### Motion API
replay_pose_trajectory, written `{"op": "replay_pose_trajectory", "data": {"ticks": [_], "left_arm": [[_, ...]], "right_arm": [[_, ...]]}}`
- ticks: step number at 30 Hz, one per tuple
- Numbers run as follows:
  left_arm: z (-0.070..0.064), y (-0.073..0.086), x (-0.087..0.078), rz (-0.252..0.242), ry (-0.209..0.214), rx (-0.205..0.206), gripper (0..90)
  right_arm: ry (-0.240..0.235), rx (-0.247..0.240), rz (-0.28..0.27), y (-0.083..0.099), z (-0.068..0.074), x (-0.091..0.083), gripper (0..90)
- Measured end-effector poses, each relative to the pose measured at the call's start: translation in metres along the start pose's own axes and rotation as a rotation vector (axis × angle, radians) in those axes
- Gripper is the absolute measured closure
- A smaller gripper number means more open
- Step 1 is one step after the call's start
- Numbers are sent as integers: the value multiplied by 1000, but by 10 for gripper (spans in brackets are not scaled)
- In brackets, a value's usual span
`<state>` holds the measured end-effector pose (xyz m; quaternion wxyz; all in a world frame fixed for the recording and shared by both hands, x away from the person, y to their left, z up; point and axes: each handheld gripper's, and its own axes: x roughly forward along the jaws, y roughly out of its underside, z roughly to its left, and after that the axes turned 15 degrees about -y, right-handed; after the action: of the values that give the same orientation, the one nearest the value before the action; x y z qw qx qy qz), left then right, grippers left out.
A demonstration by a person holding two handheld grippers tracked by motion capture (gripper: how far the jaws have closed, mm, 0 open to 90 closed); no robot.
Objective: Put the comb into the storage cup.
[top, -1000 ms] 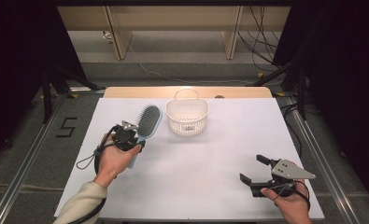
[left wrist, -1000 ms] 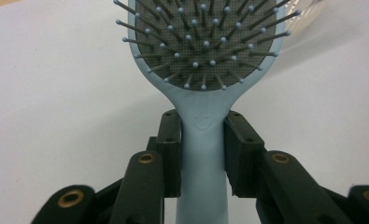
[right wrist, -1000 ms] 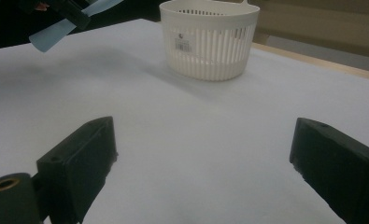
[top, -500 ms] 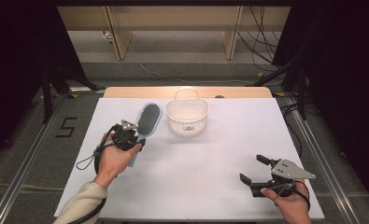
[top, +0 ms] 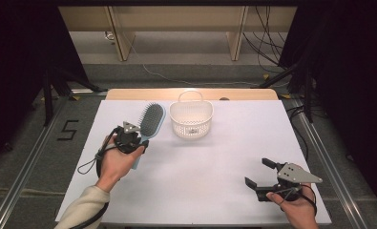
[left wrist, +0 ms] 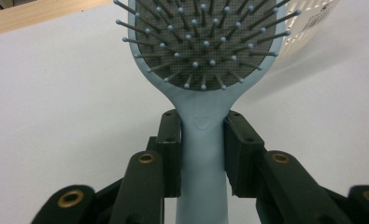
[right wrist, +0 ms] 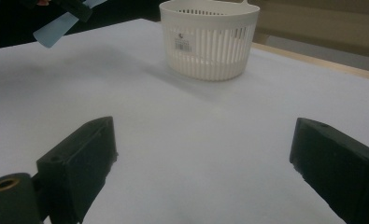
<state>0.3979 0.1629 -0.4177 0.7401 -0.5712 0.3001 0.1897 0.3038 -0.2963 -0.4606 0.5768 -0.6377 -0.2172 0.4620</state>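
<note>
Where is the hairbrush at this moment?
In the high view the hairbrush is at the table's left, just left of the white basket, its handle clamped by the left gripper.

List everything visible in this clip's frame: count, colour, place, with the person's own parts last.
hairbrush: one, light blue with grey bristle pad, left of the basket, handle clamped in the left tool.
basket: one, white, slotted, with handle, far middle of the table.
table: one, white top with wooden far edge.
left tool: one, black, shut on the hairbrush handle.
right tool: one, black, open, near right corner.
hands: two, each holding a tool.
</note>
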Motion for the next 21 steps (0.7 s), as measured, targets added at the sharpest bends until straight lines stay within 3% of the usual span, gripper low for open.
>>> {"op": "replay_pose_trajectory", "data": {"ticks": [11, 21], "left_arm": [[1, -1, -2, -46, -2, -13, 698], [-1, -1, -1, -79, -16, 18, 698]], "right_arm": [[0, 0, 1, 0, 0, 0, 79], [0, 2, 0, 0, 0, 0, 80]]}}
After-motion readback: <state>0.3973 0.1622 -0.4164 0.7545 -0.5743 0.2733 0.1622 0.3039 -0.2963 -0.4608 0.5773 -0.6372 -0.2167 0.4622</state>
